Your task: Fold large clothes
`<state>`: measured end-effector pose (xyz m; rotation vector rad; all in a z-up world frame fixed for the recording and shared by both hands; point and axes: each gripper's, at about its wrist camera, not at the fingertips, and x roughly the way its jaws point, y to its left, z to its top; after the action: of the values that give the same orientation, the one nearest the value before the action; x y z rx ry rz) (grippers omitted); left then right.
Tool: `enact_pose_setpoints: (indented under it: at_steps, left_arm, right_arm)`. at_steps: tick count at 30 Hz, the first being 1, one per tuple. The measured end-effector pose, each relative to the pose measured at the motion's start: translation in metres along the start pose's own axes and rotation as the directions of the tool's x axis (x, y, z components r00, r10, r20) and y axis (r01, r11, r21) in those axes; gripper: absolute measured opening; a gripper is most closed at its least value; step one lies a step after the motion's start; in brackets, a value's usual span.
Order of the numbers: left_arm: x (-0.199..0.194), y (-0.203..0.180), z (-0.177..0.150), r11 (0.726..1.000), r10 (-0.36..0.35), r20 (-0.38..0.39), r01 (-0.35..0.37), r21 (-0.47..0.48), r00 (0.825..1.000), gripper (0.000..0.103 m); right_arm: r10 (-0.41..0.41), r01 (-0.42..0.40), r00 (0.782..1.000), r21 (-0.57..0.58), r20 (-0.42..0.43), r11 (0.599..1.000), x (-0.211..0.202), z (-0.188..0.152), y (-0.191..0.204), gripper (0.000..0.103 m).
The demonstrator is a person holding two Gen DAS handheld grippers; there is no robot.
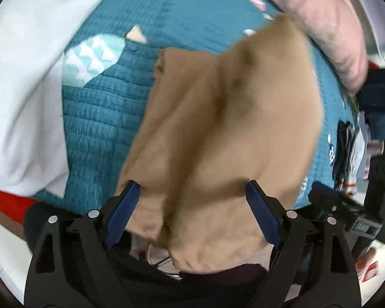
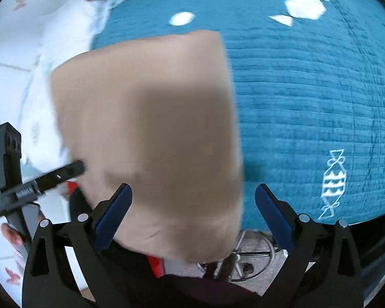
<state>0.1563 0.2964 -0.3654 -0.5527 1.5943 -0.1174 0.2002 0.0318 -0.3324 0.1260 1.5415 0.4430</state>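
A tan garment lies bunched and partly folded on the teal quilted bedspread. Its near edge hangs over the bed's side. My left gripper stands open just above that near edge, the blue pads apart on either side of the cloth and not pressing it. In the right wrist view the same garment shows as a blurred, flat tan rectangle on the bedspread. My right gripper is open over its near right corner; the left pad overlaps the cloth and the right pad is over the quilt.
White bedding lies on the left and a pink pillow at the far right. Dark and white clothes are piled at the bed's right edge. A metal chair base stands on the floor below. A person's fingers hold the other gripper.
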Motion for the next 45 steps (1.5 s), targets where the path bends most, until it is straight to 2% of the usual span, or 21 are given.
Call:
enact_pose_setpoints:
  at_steps: [5, 7, 9, 11, 14, 16, 17, 21, 22, 25, 26, 29, 31, 33, 34, 35, 37, 38, 39, 42, 45]
  left_arm:
    - [0.023, 0.024, 0.033, 0.994, -0.108, -0.051, 0.107, -0.015, 0.993, 0.089]
    - [0.024, 0.035, 0.040, 0.989, -0.145, -0.059, 0.142, -0.045, 0.988, 0.090]
    - [0.014, 0.042, 0.044, 0.984, -0.168, -0.062, 0.163, -0.078, 0.984, 0.089]
    - [-0.005, 0.042, 0.041, 0.979, -0.195, -0.039, 0.192, -0.066, 0.980, 0.089]
    - [-0.021, 0.041, 0.041, 0.990, -0.140, -0.007, 0.140, -0.023, 0.990, 0.090]
    - [-0.017, 0.044, 0.049, 0.998, -0.056, 0.008, 0.056, -0.004, 0.998, 0.090]
    - [-0.009, 0.047, 0.055, 0.997, -0.076, -0.017, 0.075, -0.021, 0.997, 0.090]
    - [0.031, 0.052, 0.066, 0.978, -0.207, -0.122, 0.202, -0.046, 0.971, 0.089]
    - [0.042, 0.054, 0.068, 0.968, -0.249, -0.139, 0.242, -0.066, 0.958, 0.089]
    - [0.062, 0.061, 0.070, 0.925, -0.367, -0.128, 0.347, -0.156, 0.921, 0.098]
    - [0.065, 0.058, 0.067, 0.918, -0.381, -0.109, 0.362, -0.160, 0.918, 0.098]
    - [0.064, 0.053, 0.066, 0.930, -0.354, -0.091, 0.339, -0.141, 0.931, 0.098]
    - [0.066, 0.049, 0.062, 0.935, -0.341, -0.084, 0.329, -0.134, 0.936, 0.098]
    - [0.063, 0.048, 0.059, 0.941, -0.324, -0.072, 0.313, -0.128, 0.943, 0.093]
    - [0.061, 0.044, 0.057, 0.946, -0.311, -0.066, 0.301, -0.122, 0.948, 0.083]
    - [0.058, 0.043, 0.054, 0.949, -0.302, -0.057, 0.294, -0.115, 0.952, 0.074]
    - [0.051, 0.040, 0.047, 0.949, -0.298, -0.039, 0.292, -0.120, 0.954, 0.065]
    - [0.047, 0.037, 0.043, 0.952, -0.288, -0.028, 0.283, -0.115, 0.957, 0.056]
    - [0.044, 0.035, 0.040, 0.944, -0.314, -0.024, 0.309, -0.119, 0.949, 0.051]
    - [0.037, 0.027, 0.033, 0.948, -0.304, -0.014, 0.300, -0.108, 0.953, 0.047]
    - [0.038, 0.011, 0.029, 0.946, -0.310, -0.023, 0.305, -0.111, 0.951, 0.045]
  right_arm:
    - [0.061, -0.059, 0.997, 0.050, -0.052, 0.997, 0.027, 0.029, -0.015, 0.093]
    - [0.122, -0.116, 0.990, 0.082, -0.071, 0.990, 0.038, 0.038, -0.021, 0.094]
    - [0.152, -0.143, 0.984, 0.103, -0.090, 0.984, 0.043, 0.045, -0.023, 0.094]
    - [0.147, -0.136, 0.985, 0.109, -0.095, 0.985, 0.044, 0.044, -0.022, 0.095]
    - [0.146, -0.136, 0.984, 0.095, -0.102, 0.986, 0.043, 0.043, -0.020, 0.095]
    - [0.155, -0.144, 0.982, 0.103, -0.107, 0.984, 0.044, 0.044, -0.017, 0.095]
    - [0.158, -0.147, 0.981, 0.107, -0.108, 0.983, 0.046, 0.046, -0.015, 0.095]
    - [0.172, -0.160, 0.979, 0.114, -0.105, 0.981, 0.049, 0.046, -0.016, 0.095]
    - [0.179, -0.166, 0.978, 0.117, -0.106, 0.979, 0.050, 0.047, -0.017, 0.095]
    - [0.219, -0.205, 0.970, 0.131, -0.106, 0.970, 0.055, 0.050, -0.021, 0.095]
    - [0.246, -0.230, 0.964, 0.144, -0.105, 0.962, 0.058, 0.052, -0.023, 0.095]
    - [0.331, -0.305, 0.938, 0.208, -0.104, 0.929, 0.073, 0.055, -0.027, 0.095]
    - [0.381, -0.354, 0.922, 0.242, -0.071, 0.903, 0.083, 0.053, -0.027, 0.097]
    - [0.364, -0.349, 0.931, 0.217, -0.036, 0.912, 0.081, 0.048, -0.022, 0.095]
    - [0.352, -0.341, 0.936, 0.201, -0.021, 0.918, 0.076, 0.046, -0.019, 0.085]
    - [0.356, -0.347, 0.934, 0.200, -0.014, 0.916, 0.074, 0.045, -0.017, 0.080]
    - [0.350, -0.342, 0.937, 0.193, -0.007, 0.920, 0.065, 0.043, -0.014, 0.063]
    - [0.349, -0.342, 0.937, 0.185, -0.005, 0.921, 0.062, 0.044, -0.010, 0.060]
    - [0.347, -0.341, 0.938, 0.178, -0.002, 0.923, 0.057, 0.044, -0.008, 0.055]
    - [0.350, -0.348, 0.937, 0.140, 0.010, 0.927, 0.042, 0.041, -0.004, 0.049]
    - [0.352, -0.351, 0.936, 0.108, 0.010, 0.930, 0.029, 0.044, 0.000, 0.048]
